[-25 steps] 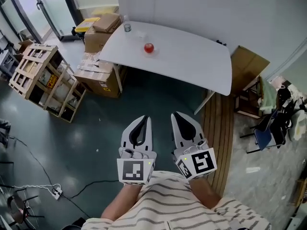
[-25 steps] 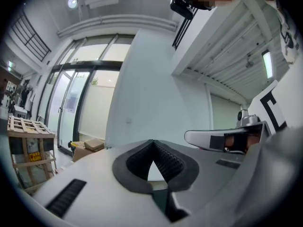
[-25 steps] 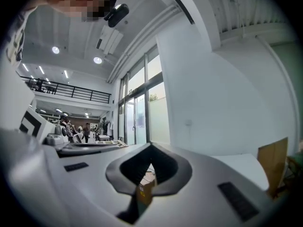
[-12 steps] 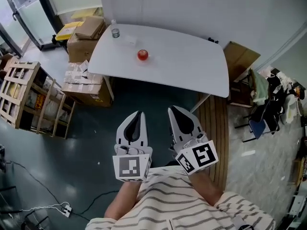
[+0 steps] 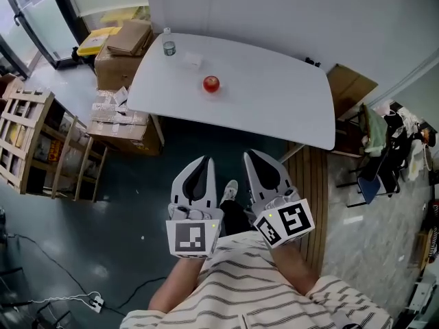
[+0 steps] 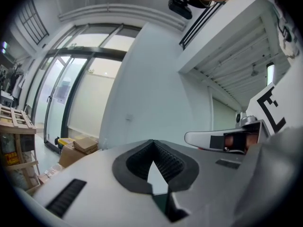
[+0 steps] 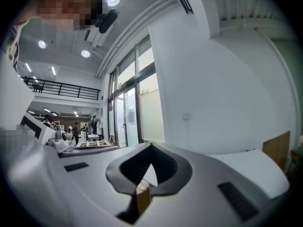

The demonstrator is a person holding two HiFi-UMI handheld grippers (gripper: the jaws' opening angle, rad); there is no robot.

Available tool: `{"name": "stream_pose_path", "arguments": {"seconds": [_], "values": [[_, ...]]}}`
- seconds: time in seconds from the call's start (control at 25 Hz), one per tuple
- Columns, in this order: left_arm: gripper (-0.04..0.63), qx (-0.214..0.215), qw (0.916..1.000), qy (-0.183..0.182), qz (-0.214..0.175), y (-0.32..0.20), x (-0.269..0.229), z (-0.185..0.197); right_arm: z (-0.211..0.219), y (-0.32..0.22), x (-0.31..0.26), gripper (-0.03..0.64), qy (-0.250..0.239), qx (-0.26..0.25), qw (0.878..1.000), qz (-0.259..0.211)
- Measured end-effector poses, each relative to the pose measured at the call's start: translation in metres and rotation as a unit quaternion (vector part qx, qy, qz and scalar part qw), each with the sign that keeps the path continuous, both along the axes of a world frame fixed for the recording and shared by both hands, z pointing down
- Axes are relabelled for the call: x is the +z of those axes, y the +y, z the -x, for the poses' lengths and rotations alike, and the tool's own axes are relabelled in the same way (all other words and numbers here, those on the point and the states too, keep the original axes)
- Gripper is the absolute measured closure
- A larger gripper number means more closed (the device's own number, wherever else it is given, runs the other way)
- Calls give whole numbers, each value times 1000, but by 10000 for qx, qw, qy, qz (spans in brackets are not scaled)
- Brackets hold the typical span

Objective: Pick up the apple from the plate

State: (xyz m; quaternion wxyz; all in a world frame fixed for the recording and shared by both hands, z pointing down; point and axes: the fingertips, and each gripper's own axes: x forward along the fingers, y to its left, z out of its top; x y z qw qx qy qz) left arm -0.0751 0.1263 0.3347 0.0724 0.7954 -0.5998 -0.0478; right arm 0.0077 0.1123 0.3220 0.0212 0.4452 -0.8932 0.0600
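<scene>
A red apple (image 5: 211, 83) sits near the middle-left of a white table (image 5: 274, 101) in the head view; at this distance I cannot make out a plate under it. Both grippers are held side by side low in the picture, far short of the table, pointing level toward it. The left gripper (image 5: 204, 160) is shut with nothing in it, and so is the right gripper (image 5: 251, 155). In the left gripper view the jaws (image 6: 152, 144) meet with only wall behind them. The right gripper view shows its shut jaws (image 7: 150, 148) the same way.
A small can (image 5: 169, 48) and a white scrap (image 5: 193, 60) lie at the table's far left. Cardboard boxes (image 5: 123, 46) and wooden crates (image 5: 31, 142) stand left of it. A cardboard panel (image 5: 350, 91), chairs (image 5: 377, 180) and wooden planks (image 5: 312, 184) are at the right.
The person has stepped toward the table: table and apple sit lower and larger in the head view. Both grippers kept shut, side by side. A shoe now shows between them.
</scene>
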Motion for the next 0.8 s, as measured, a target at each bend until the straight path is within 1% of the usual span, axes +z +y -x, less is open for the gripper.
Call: {"name": "stream_pose_path", "arguments": {"seconds": [0.28, 0.44, 0.64, 0.8], "values": [[592, 95, 9998, -166, 80, -61, 16, -4, -2, -58, 12, 607, -84, 5, 10000, -1], [592, 55, 9995, -294, 95, -104, 29, -3, -2, -107, 29, 607, -221, -61, 9997, 109], [592, -1, 9995, -300, 23, -168, 43, -1, -7, -177, 40, 607, -100, -80, 9998, 127], [592, 18, 9993, -373, 81, -216, 53, -12, -13, -220, 48, 607, -84, -154, 9997, 144]]}}
